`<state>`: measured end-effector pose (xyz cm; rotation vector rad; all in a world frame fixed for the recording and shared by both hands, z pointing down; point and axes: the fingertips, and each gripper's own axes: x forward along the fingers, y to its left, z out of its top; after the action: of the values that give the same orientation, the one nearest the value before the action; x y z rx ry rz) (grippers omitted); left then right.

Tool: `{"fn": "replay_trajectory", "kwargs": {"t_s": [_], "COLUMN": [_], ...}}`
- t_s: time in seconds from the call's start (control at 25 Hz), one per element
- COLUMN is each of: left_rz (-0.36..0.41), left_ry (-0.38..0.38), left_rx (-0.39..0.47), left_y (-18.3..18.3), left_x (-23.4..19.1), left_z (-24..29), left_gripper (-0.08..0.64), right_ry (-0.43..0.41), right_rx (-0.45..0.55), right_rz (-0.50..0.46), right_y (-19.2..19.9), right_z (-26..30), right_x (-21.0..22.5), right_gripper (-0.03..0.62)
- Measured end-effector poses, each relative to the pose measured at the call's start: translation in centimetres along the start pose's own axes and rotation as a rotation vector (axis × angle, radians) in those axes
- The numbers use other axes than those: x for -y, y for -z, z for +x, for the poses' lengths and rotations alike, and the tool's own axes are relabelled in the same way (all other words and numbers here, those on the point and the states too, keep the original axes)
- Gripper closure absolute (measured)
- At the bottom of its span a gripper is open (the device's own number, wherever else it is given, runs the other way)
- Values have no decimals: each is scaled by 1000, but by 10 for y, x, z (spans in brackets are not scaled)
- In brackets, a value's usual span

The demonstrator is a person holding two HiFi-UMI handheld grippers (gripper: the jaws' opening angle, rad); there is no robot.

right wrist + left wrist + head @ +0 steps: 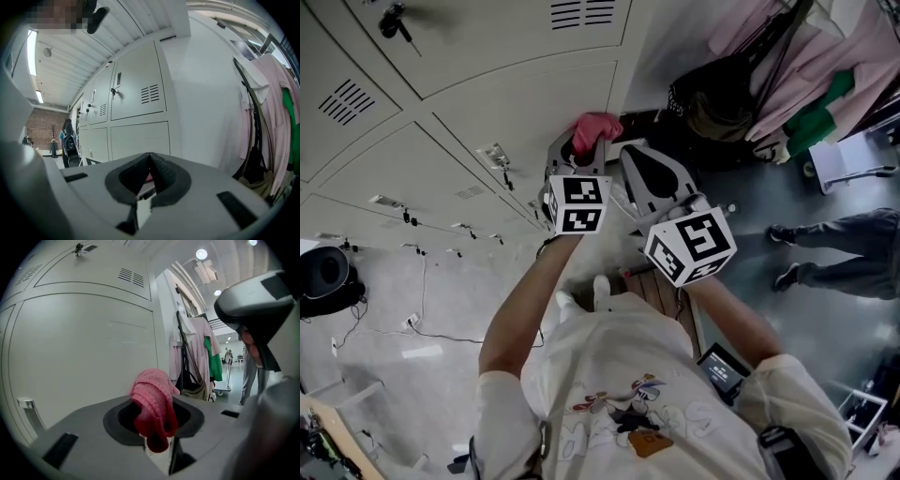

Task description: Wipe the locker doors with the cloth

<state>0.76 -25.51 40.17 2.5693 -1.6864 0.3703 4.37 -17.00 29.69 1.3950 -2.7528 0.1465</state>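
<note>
From the head view, my left gripper [581, 155] holds the pink cloth [596, 129] bunched at its tip, close to the pale locker doors [506, 103] ahead of it. My right gripper [654, 173] hangs just beside it, to its right. In the left gripper view the jaws are clamped on the cloth, which drapes over them, with a locker door right in front and hanging clothes [197, 357] off to the right. In the right gripper view my jaws are pressed together on nothing.
</note>
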Motion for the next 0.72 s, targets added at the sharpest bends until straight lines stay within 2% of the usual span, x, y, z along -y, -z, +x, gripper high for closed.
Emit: {"fn": "replay_trajectory", "kwargs": {"t_s": [0.28,0.72], "left_rz": [1,-21], "left_ry": [-5,-76], "left_rx": [-30,-75], "left_y": [16,44], "left_x": [-4,-41], "left_z": [-2,-26], "left_gripper": [445,445], "right_ry": [4,-45], "right_rx": [-6,-9], "right_rz": [2,3], "right_y": [3,5], "right_z": [-1,11], "right_x": [1,-22], "right_gripper": [586,586]}}
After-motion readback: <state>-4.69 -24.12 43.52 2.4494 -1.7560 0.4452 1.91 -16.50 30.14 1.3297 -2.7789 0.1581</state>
